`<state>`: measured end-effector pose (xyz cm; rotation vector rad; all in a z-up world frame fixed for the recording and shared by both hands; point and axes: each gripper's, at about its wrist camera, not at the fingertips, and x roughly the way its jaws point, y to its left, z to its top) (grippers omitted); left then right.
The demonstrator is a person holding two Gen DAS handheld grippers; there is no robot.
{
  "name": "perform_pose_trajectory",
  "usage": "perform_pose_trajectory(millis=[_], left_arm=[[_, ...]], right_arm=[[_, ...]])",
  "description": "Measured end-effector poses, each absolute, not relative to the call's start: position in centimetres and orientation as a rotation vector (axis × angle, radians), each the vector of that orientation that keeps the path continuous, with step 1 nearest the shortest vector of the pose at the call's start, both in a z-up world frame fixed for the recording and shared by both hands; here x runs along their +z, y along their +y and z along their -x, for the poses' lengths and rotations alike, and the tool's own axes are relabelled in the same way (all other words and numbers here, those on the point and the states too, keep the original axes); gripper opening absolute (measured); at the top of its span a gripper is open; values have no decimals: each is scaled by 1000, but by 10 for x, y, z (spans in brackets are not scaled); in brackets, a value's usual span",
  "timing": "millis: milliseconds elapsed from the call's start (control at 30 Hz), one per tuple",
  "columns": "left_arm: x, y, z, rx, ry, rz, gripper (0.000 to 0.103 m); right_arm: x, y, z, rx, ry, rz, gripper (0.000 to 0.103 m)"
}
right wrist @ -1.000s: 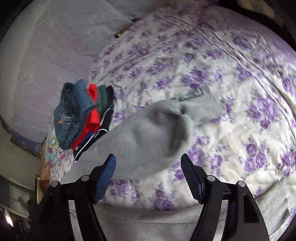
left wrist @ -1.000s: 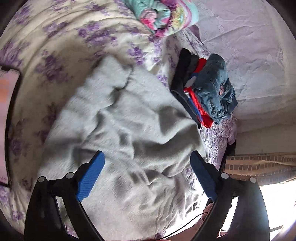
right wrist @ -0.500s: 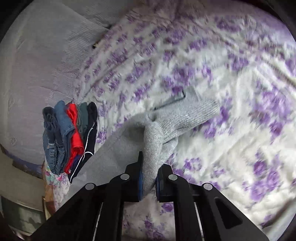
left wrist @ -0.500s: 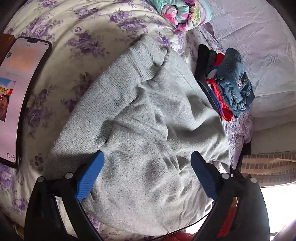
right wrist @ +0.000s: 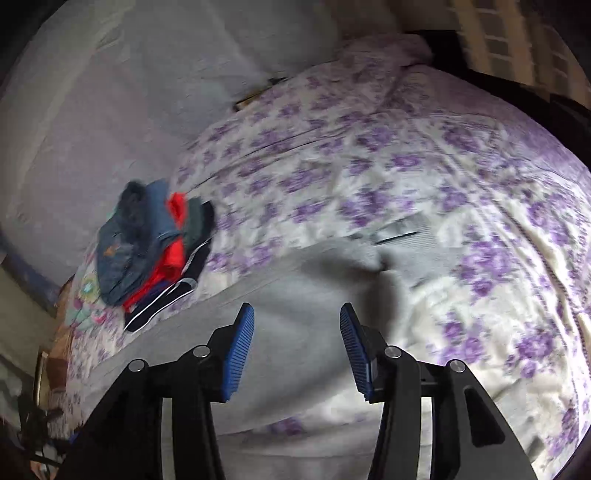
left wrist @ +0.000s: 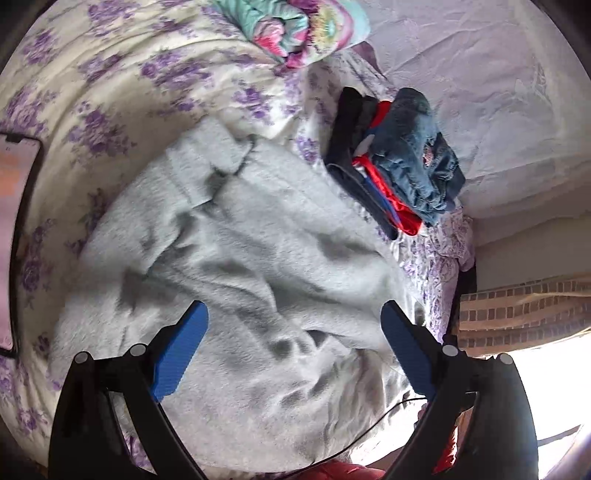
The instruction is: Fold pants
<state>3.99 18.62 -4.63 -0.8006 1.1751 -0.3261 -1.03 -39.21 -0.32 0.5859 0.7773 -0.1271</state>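
Observation:
Grey knit pants (left wrist: pixel 236 273) lie crumpled on the purple-flowered bedspread (left wrist: pixel 122 74). Their ribbed band (left wrist: pixel 199 166) points to the far left. My left gripper (left wrist: pixel 291 332) is open and empty, held just above the rumpled middle of the pants. In the right wrist view the pants (right wrist: pixel 295 295) stretch from the near left to a ribbed end (right wrist: pixel 410 236) at the centre right. My right gripper (right wrist: pixel 297 332) is open and empty, its blue pads (right wrist: pixel 240 343) hovering over the grey fabric.
A stack of folded clothes, jeans on top (left wrist: pixel 406 170), sits by the pants; it also shows in the right wrist view (right wrist: pixel 147 240). A colourful rolled blanket (left wrist: pixel 295 26) lies at the far end. A phone (left wrist: pixel 14 236) lies at the left edge. A thin black cable (left wrist: pixel 369 428) runs near the front.
My right gripper had pinched a fold of the pants half a second ago; it has let go, opened and pulled back. The left gripper stayed open while its view shifted over the pants.

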Motion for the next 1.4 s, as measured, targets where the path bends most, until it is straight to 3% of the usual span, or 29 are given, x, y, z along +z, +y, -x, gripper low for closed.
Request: perform_pose_trajectory(millis=[100,167,233,367,400,500,633,733,833,1033,1167,1233,1400], left_arm=[[-56,170,-67,-345,1215,768,92],[-77,167,-86,-209,1273,660,92],[-98,179,-98,-157,1266,694,72],[-95,198,-101,-132,1258,855,70],[-91,198,-98,-153,1262,849,71],[-72,198,-76,-222,1252,824,95],[-67,194,-32,-263,1267,734,95],[-89,191,-9,-233,1300,583,95],[-86,179,-3,-239,1278,470,95],[-65,185,17,-298,1243,508,98],[-86,184,27,-272,1242,476,98],[-81,177,22,-232,1276,445,98],[-36,177,14,-308,1104,551,98]], right_arm=[[-13,-317,-15,71,889,-467,53],[-42,-272,-37,137,1027,-393,65],[-79,-247,-53,120,1143,-328,69],[-49,-238,-50,116,1059,-275,70],[-35,-242,-41,122,1003,-284,70],[-12,-249,-18,83,934,-257,81],[-38,-234,5,115,1024,-270,83],[-79,-211,19,113,1098,-168,97],[-69,-193,28,130,1074,-17,97],[-14,-268,88,-34,903,-144,97],[-83,-350,123,-233,1126,-440,98],[-61,-348,131,-275,1018,-402,98],[-24,-314,104,-168,886,-353,98]])
